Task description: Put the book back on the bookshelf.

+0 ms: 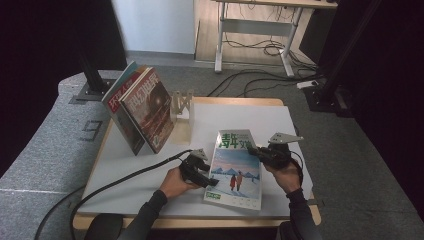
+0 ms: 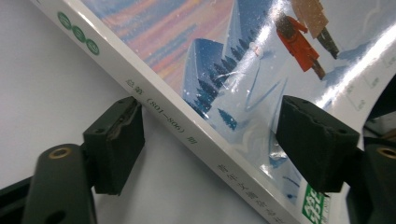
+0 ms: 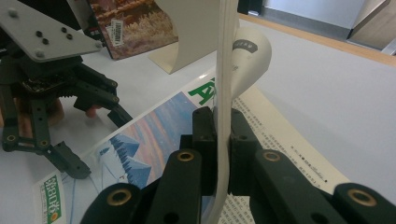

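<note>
A magazine (image 1: pixel 235 167) with a snowy mountain cover lies on the white table (image 1: pixel 130 165), its spine toward the left. My left gripper (image 1: pixel 212 181) stands open astride the spine near the bottom corner. In the left gripper view one pad (image 2: pixel 116 144) sits over the table and the other pad (image 2: pixel 317 140) over the glossy cover (image 2: pixel 224 70), neither pressing. My right gripper (image 1: pixel 252 150) is shut on the right edge of the cover and a few pages (image 3: pixel 224 70), which stand lifted and curled above a printed text page (image 3: pixel 280 140).
Three books (image 1: pixel 145 107) lean upright at the table's back left against a pale bookstand (image 1: pixel 182 107). A cable (image 1: pixel 125 175) trails from the left gripper across the table to the front left. The table's front edge lies just behind both hands.
</note>
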